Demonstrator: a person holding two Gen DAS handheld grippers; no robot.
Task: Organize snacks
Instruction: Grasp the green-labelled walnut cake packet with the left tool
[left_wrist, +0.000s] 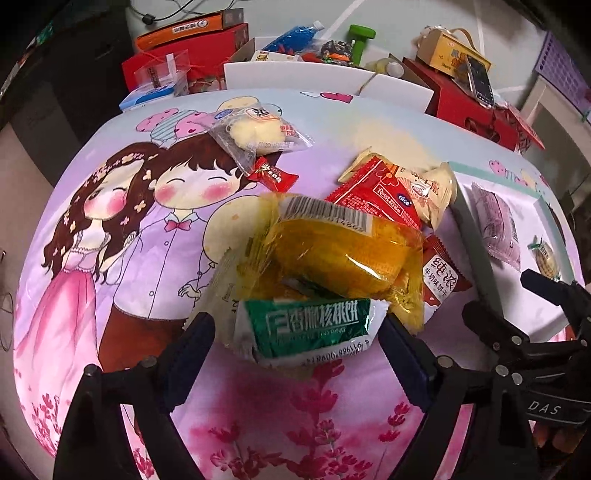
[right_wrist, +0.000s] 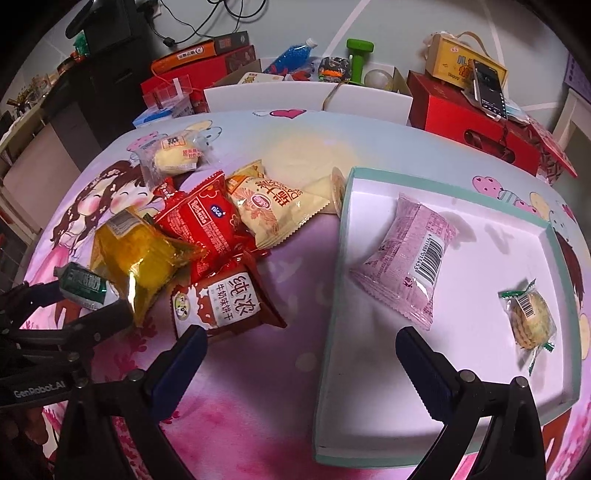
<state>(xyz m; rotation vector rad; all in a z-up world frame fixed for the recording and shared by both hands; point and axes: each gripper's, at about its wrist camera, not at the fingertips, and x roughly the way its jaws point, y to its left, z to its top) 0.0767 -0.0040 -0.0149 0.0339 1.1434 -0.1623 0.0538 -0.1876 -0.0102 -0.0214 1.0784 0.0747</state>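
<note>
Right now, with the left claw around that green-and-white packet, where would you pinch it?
Pinch the green packet across its two short sides, coming in low from the near edge. Its near end sticks out free between the open fingers of the left gripper, while its far end is tucked under the yellow packet.

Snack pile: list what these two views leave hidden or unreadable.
- Green packet: top edge hidden under the yellow packet, left view; partly behind the left claw, right view.
- Pink packet: front face turned down.
- Tray: near corner hidden by the right claw.
</note>
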